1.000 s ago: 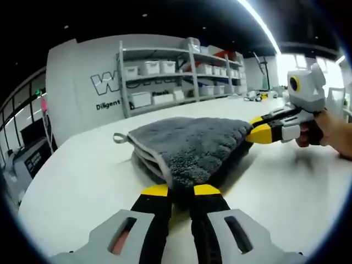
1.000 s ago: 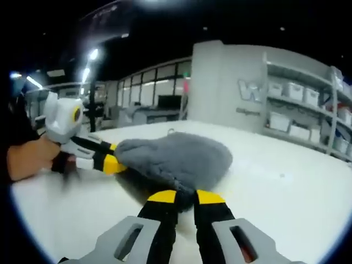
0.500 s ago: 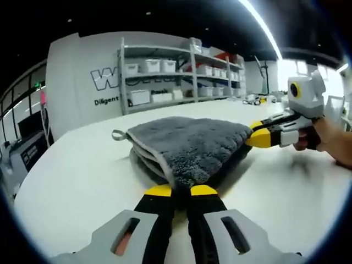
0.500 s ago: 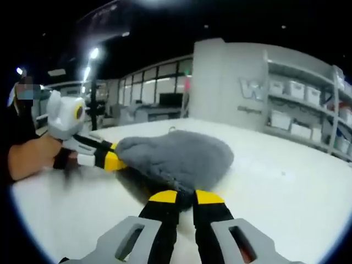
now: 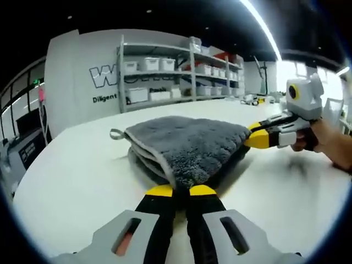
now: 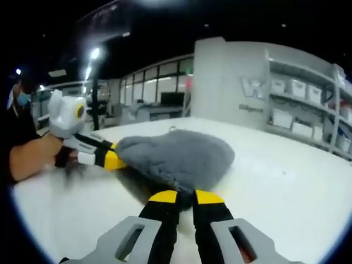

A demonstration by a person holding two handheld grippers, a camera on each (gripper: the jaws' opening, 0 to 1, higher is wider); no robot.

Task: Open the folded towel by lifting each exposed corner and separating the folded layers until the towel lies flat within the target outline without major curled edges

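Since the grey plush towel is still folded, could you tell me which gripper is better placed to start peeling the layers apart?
Probably the left gripper: it pinches a corner of the grey plush towel where the stacked edges show. The right gripper grips a rounded side with no visible edges.

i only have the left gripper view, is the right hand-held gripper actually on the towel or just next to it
Observer: In the right gripper view, the right hand-held gripper has its yellow tips closed at the near edge of the gray towel.
Operator: whats behind the towel on that side
Observer: A row of dark windows and a desk, beyond the white table.
Operator: who holds the left one
Observer: A bare hand grips the left hand-held gripper, whose tips touch the towel's far corner.
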